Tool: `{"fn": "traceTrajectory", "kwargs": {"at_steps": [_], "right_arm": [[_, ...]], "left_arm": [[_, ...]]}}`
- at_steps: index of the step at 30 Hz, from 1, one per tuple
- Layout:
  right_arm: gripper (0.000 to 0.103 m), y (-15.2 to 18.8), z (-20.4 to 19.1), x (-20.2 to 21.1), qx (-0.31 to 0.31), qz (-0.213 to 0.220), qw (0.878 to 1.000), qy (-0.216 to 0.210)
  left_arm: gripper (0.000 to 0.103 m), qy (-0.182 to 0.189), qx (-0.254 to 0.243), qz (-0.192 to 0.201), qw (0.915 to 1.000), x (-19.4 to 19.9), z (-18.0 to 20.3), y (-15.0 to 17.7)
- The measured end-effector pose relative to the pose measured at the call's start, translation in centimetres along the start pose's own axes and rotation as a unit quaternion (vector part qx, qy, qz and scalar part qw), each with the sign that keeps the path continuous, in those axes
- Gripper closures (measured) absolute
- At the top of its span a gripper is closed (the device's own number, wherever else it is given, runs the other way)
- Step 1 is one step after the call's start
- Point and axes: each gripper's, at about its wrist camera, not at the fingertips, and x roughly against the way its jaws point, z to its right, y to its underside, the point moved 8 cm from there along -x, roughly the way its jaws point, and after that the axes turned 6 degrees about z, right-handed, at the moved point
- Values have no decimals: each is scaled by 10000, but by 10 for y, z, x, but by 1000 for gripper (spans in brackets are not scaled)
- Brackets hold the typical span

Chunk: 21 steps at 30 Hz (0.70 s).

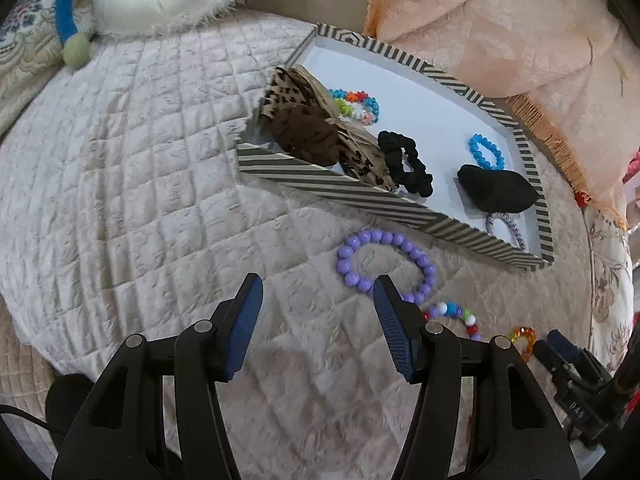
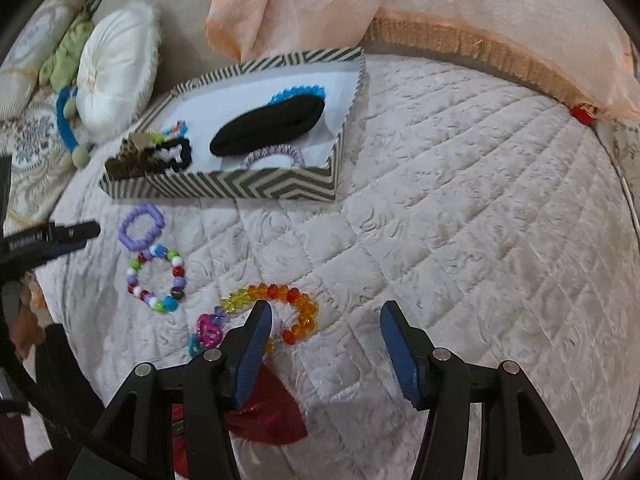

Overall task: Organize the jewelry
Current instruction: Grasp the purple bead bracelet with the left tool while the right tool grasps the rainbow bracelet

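- I held the left gripper over the quilted bed cover, jaws wide apart and empty.
- The purple bead bracelet lay flat on the cover just beyond its right finger, which overlapped the bracelet's near edge in the left wrist view.
- I held the right gripper with jaws apart and nothing between them; its left finger overlapped the orange and yellow bead bracelet.
- The multicoloured bead bracelet lay between those two bracelets.
- The striped box stood farther away, holding scrunchies, a blue bead bracelet and a black pouch.
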Motion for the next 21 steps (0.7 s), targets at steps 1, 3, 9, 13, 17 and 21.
{"fn": "traceTrajectory", "kwargs": {"at_steps": [1, 3, 9, 13, 17, 21], "right_arm": [[49, 0, -1, -3, 48, -26, 10000, 13], [49, -1, -1, -8, 115, -61, 9999, 22], [49, -4, -8, -17, 564, 36, 9983, 121], [53, -2, -10, -20, 795, 203, 9964, 226], [83, -2, -12, -15, 796, 251, 9965, 74], [94, 0, -17, -8, 553, 252, 9973, -423]], "left_arm": [[45, -19, -27, -16, 10000, -5, 2, -2], [44, -103, -1, -40, 9999, -14, 3, -4], [44, -354, -153, -178, 9991, -35, 8, -2], [44, -448, -268, -116, 9986, -41, 12, -3], [77, -533, -410, 67, 9977, -42, 15, -5], [95, -260, -319, 44, 9991, -43, 15, -8]]}}
